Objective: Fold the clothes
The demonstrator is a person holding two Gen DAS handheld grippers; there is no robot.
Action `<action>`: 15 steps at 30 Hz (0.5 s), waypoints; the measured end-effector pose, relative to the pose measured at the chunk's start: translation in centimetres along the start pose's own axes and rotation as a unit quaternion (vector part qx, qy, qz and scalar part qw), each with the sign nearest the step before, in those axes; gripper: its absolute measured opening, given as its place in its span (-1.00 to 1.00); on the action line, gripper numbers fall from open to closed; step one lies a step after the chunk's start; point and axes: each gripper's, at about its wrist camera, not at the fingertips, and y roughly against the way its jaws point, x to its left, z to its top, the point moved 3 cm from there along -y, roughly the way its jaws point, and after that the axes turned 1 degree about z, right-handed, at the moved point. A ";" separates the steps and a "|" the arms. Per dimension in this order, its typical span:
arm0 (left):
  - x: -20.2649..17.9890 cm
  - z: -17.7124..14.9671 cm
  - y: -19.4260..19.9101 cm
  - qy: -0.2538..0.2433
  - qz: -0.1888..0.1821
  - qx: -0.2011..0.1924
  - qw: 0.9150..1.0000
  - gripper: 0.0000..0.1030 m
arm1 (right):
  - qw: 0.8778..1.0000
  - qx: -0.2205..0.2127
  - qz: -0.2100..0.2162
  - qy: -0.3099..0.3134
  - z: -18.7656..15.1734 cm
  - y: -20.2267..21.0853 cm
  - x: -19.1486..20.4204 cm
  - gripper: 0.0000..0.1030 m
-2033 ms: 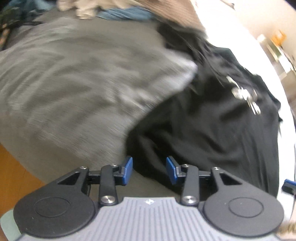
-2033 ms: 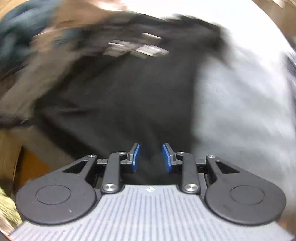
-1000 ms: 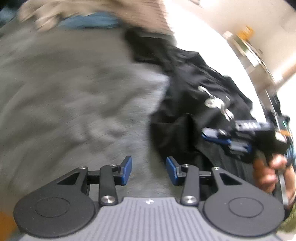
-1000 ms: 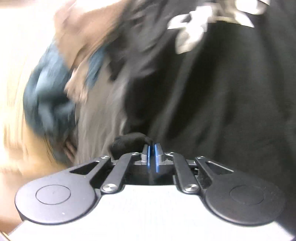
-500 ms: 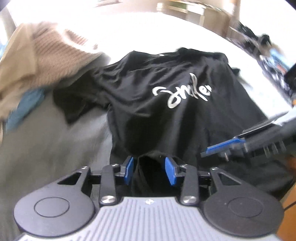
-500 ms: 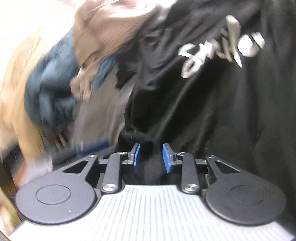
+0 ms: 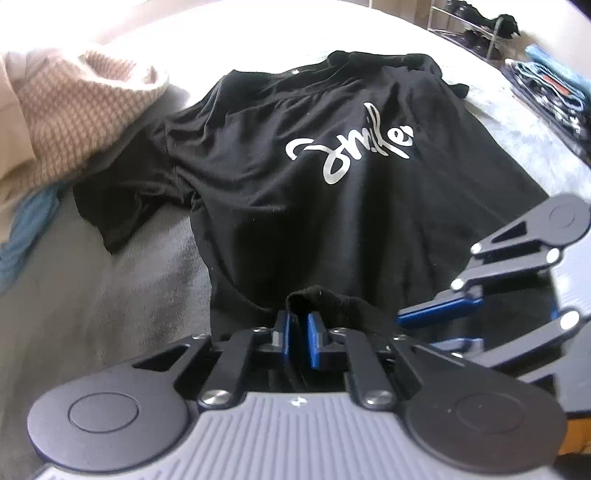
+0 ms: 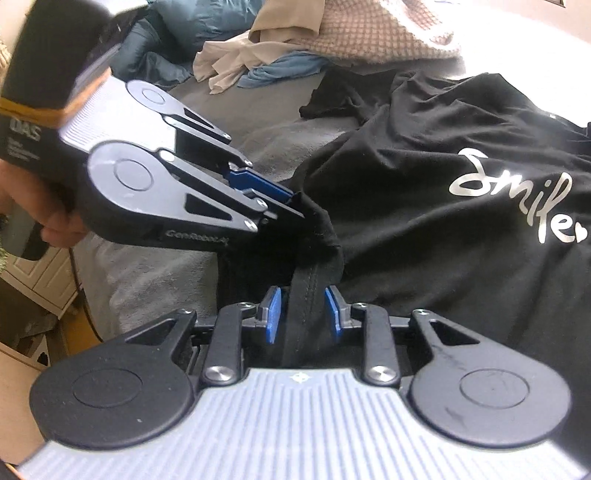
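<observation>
A black T-shirt (image 7: 332, 206) with a silver "Smile" print lies spread on a grey blanket (image 7: 110, 295). My left gripper (image 7: 299, 319) is at the shirt's near hem. Its jaws are closing, and the pads pinch a raised fold of the black cloth. The right wrist view shows the same left gripper (image 8: 295, 208) nipping the hem of the T-shirt (image 8: 424, 229), with a person's hand (image 8: 48, 221) on its handle. My right gripper (image 8: 303, 297) sits just beside it. Its jaws are closing too, with a strip of hem (image 8: 306, 317) between the pads but not touching them.
A heap of clothes lies at the far left of the bed: a brown knit (image 7: 74, 110), a blue garment (image 7: 26, 229) and beige cloth (image 8: 229, 62). A rack with dark items (image 7: 472, 29) stands beyond the bed. White drawers (image 8: 37, 273) stand beside it.
The left gripper swung over from the grey blanket to the shirt's hem and closed on a fold of it. The right gripper, shut a second ago, has opened around the hem beside it.
</observation>
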 end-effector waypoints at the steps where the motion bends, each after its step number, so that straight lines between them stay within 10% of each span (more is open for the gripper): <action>1: 0.2 0.2 -0.1 0.014 -0.007 0.009 1.000 -0.87 | 1.000 0.001 -0.005 -0.001 0.0 -0.3 0.0 -0.63; 15: 0.9 0.9 -1.0 0.146 -0.012 0.075 0.986 -0.95 | 0.999 -0.018 0.011 -0.037 1.0 0.5 -1.3 -0.72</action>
